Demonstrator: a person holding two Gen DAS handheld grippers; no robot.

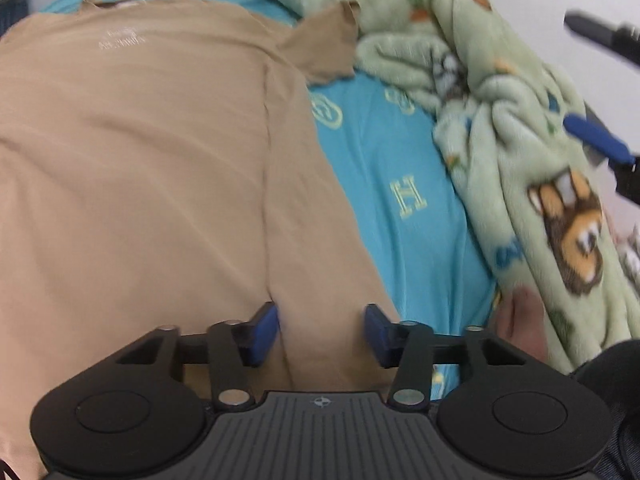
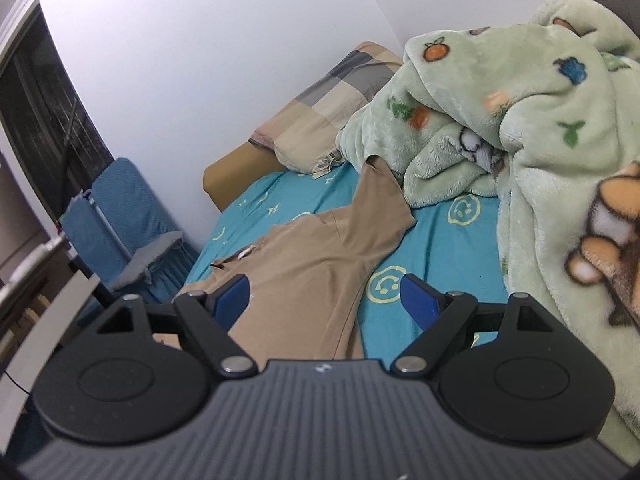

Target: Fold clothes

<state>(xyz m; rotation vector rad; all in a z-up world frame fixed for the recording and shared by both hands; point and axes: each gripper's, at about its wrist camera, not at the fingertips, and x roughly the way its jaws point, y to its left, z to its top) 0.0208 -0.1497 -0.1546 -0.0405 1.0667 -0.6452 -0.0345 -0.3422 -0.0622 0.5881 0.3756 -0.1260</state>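
Observation:
A tan T-shirt (image 1: pixel 140 160) lies spread on the turquoise bed sheet (image 1: pixel 400 168), collar at the far end, right sleeve (image 1: pixel 324 48) reaching toward the blanket. My left gripper (image 1: pixel 320 334) is open, low over the shirt's near right hem, its blue pads apart with cloth showing between them. My right gripper (image 2: pixel 326 304) is open and empty, held above the bed over the shirt's (image 2: pixel 304 264) right side and sheet (image 2: pixel 440 240). Its blue finger also shows at the right edge of the left wrist view (image 1: pixel 596 140).
A bunched green fleece blanket (image 2: pixel 540 152) with animal prints fills the bed's right side. A checked pillow (image 2: pixel 332 108) lies at the head by the white wall. A blue folding chair (image 2: pixel 120 216) stands left of the bed. A person's knee (image 1: pixel 524 320) is at the blanket's edge.

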